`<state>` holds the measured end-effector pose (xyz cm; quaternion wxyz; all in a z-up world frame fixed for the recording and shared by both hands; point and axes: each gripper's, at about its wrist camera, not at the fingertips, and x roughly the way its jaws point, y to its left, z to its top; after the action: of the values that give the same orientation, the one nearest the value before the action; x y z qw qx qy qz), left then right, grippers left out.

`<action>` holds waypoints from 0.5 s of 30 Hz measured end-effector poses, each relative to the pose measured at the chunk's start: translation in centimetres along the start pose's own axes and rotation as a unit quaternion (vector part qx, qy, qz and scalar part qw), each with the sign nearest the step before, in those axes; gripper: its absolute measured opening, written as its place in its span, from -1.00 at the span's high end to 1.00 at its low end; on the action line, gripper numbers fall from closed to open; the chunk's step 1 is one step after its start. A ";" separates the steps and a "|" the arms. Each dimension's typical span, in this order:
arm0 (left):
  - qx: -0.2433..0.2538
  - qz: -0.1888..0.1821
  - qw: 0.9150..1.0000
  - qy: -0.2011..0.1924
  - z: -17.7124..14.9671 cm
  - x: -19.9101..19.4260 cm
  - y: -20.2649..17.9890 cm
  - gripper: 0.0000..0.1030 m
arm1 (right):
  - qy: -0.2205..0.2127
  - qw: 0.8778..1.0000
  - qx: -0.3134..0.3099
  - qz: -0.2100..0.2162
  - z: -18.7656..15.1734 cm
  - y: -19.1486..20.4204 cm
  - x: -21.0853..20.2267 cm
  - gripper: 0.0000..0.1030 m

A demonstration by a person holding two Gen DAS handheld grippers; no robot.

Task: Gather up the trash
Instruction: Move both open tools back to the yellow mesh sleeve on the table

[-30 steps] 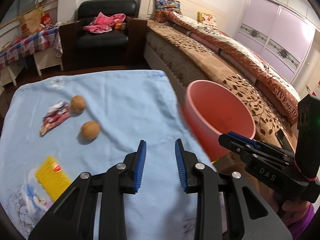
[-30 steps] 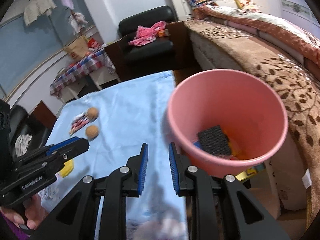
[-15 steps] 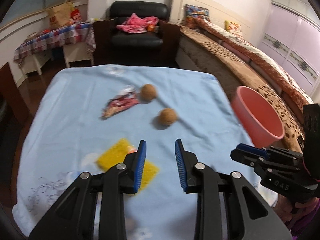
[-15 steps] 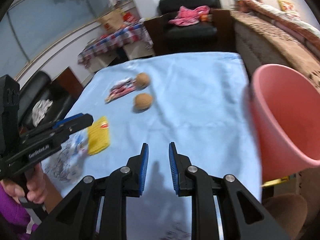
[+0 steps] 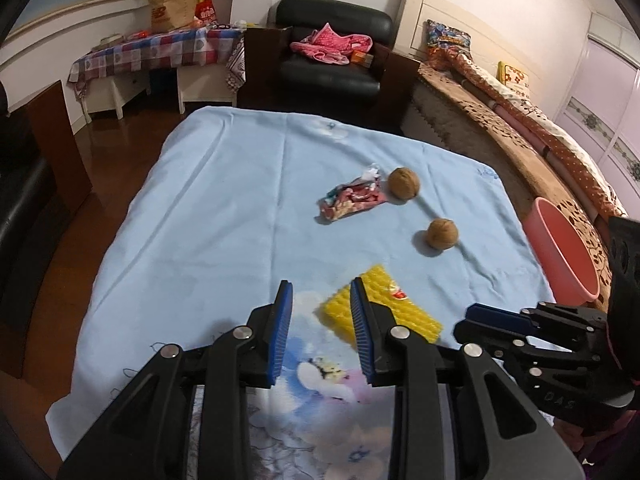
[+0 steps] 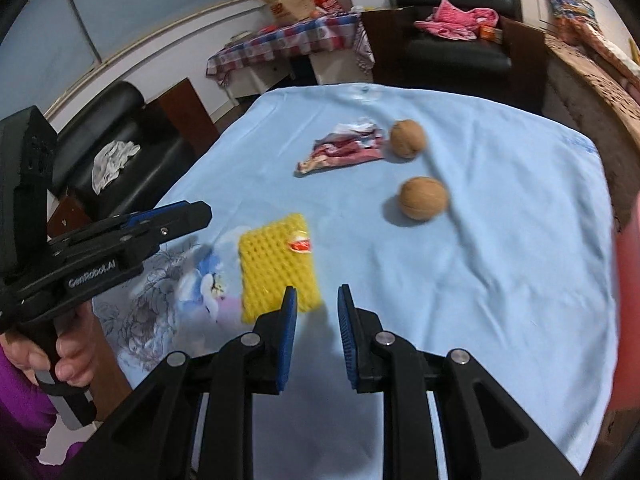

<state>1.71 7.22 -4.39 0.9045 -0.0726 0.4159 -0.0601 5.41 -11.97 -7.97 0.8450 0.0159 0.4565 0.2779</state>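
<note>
While I hold both grippers over it, the blue cloth is my landmark:
Blue cloth (image 5: 224,216): spread flat over the table, flower print at its near end.
Pink bin (image 5: 560,256): just off the cloth's right edge.
Yellow pad (image 6: 278,266): flat on the cloth's near part, beside the flower print.
Crumpled wrapper (image 5: 352,198): on the cloth, beyond the pad.
Two walnuts (image 5: 442,233): on the cloth, right of the wrapper; one just beside it.
Left gripper (image 5: 320,330): released, jaws apart, nothing between, above the pad's near-left corner.
Right gripper (image 6: 316,332): released, narrow gap, empty, over bare cloth near the pad.
</note>
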 end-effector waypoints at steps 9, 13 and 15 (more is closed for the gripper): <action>-0.001 -0.004 1.000 0.003 0.6 0.8 0.8 0.43 | 0.024 1.000 -0.004 -0.011 1.4 0.3 3.2 0.60; 0.002 -0.004 1.000 0.006 1.1 1.4 0.9 0.43 | 0.024 1.000 -0.007 -0.007 1.5 0.6 3.8 0.48; 0.003 -0.005 1.000 0.007 1.4 1.7 0.9 0.43 | 0.026 1.000 -0.002 0.001 1.7 0.5 3.9 0.47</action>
<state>3.90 7.88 -4.95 0.9015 -0.0716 0.4217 -0.0663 8.22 -9.29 -9.82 0.8329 0.0072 0.4775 0.2798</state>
